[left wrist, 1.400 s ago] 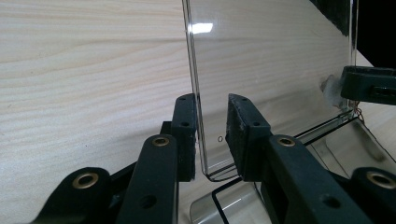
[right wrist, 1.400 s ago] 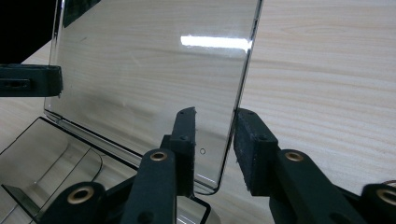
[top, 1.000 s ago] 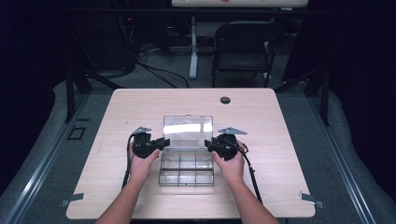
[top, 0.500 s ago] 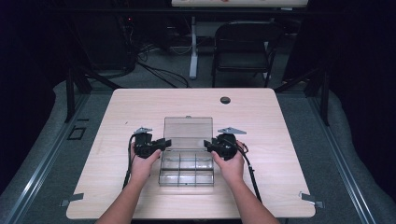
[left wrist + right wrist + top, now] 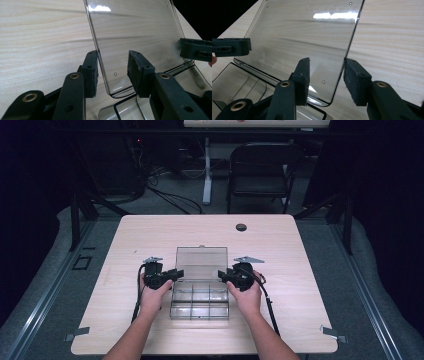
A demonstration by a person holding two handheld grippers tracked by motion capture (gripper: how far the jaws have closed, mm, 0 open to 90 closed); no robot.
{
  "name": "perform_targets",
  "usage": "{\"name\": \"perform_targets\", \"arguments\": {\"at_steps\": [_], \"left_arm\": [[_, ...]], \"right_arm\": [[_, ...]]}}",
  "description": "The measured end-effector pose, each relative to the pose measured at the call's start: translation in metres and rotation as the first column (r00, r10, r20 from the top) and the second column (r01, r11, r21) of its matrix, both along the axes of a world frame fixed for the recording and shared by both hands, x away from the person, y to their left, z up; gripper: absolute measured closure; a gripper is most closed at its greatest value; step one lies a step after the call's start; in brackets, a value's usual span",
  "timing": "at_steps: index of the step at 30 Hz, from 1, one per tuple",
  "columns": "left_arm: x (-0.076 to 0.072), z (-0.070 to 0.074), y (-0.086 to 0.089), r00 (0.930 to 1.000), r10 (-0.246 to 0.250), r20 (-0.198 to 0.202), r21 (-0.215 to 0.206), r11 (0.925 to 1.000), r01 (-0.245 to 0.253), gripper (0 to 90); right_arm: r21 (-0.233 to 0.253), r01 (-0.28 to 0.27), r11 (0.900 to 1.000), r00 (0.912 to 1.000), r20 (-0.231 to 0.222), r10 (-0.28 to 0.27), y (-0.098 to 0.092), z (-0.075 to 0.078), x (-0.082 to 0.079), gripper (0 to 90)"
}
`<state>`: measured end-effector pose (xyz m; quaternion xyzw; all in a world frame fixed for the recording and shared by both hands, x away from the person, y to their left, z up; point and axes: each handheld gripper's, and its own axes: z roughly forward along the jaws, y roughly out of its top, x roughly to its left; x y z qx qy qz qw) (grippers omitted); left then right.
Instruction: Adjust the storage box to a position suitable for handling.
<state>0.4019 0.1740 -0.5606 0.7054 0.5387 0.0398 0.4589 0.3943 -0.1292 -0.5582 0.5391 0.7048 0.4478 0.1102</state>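
Both tools (image 5: 172, 274) astride the lid (image 5: 201, 263)

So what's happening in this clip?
A person works a clear compartment box on a wooden table with two handheld grippers. The left gripper and right gripper each straddle a side edge of the raised lid, jaws open with a gap showing. The lid stands tilted open.

Light wooden table (image 5: 300, 270) sits on grey carpeted floor (image 5: 370, 285); black folding metal chair (image 5: 260, 170) stands behind it in a dark room.
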Motion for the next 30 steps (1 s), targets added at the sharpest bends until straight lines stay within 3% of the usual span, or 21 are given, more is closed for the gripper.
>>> {"name": "perform_targets", "arguments": {"at_steps": [18, 22, 30], "left_arm": [[0.001, -0.004, 0.000, 0.9994, 0.003, -0.034, -0.018, 0.9998, -0.003, 57.0], [0.002, -0.008, 0.002, 0.9984, 0.007, -0.056, -0.053, 0.9985, -0.010, 56.1], [0.002, -0.010, 0.001, 0.9963, 0.023, -0.083, -0.077, 0.9966, -0.029, 54.7]], "right_arm": [[0.005, 0.007, 1.000, 0.9997, -0.023, -0.007, -0.001, -0.003, 0.002, 53.0], [-0.013, 0.006, 1.000, 0.9997, -0.023, -0.007, 0.000, -0.003, 0.001, 53.1], [0.040, 0.031, 0.999, 0.9985, -0.047, -0.029, -0.001, -0.007, 0.002, 53.1]]}}
